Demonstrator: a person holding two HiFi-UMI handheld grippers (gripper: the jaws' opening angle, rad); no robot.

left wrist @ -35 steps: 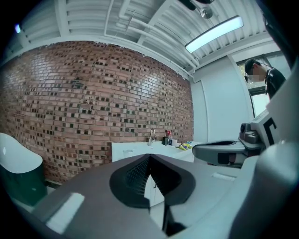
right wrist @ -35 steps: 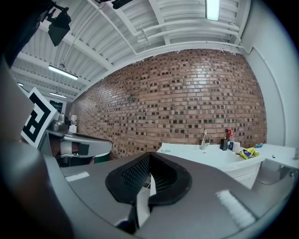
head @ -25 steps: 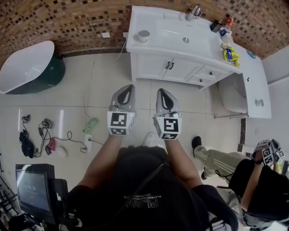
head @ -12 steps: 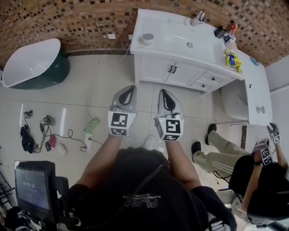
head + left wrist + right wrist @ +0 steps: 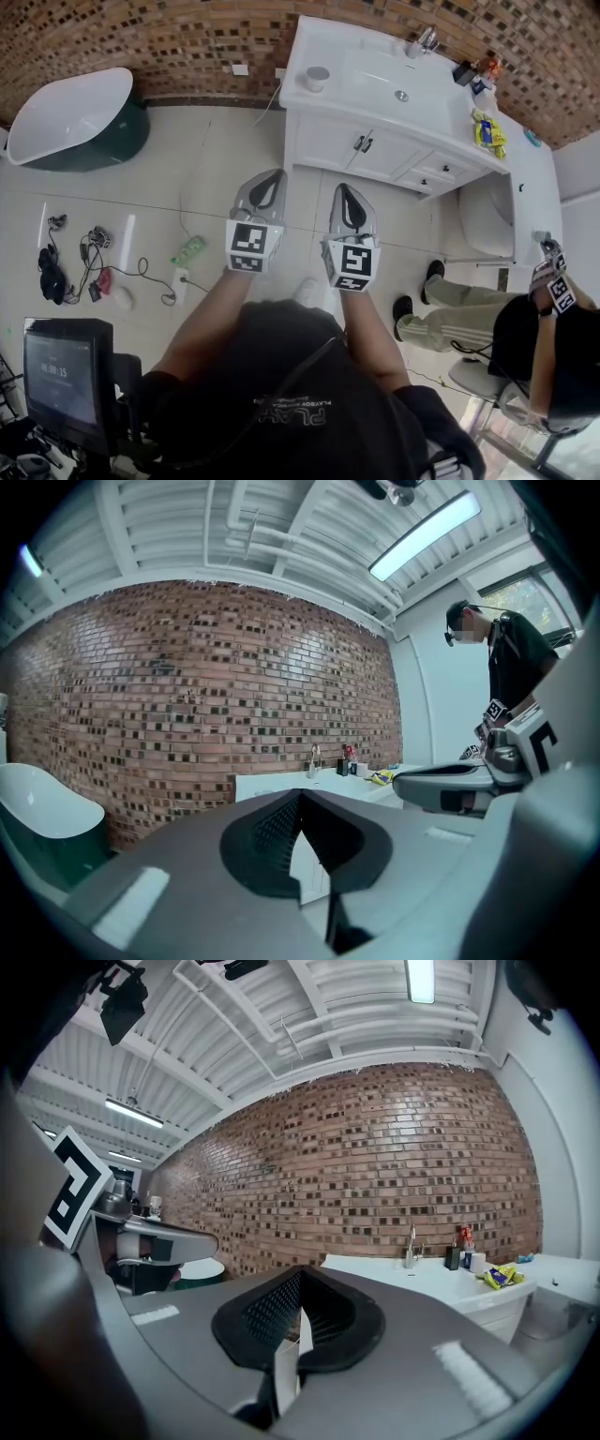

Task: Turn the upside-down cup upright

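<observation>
Presently, the small grey cylindrical cup (image 5: 317,77) is located well ahead of both jaw pairs, on the white vanity counter (image 5: 375,94). The left gripper (image 5: 271,176) and right gripper (image 5: 344,189) are held clenched on nothing. The cup is judged light, rigid and slippery, so its side wall should be taken at mid-height.

White vanity (image 5: 330,133) ahead of me, faucet (image 5: 427,39) at its back edge, yellow packet (image 5: 489,129) near its right edge, bathtub (image 5: 66,117) on my left

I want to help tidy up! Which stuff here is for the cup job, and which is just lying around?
For the job:
cup on the vanity counter
left claw, shut and empty
right claw, shut and empty

Just lying about:
bathtub
floor cables
yellow packet
</observation>
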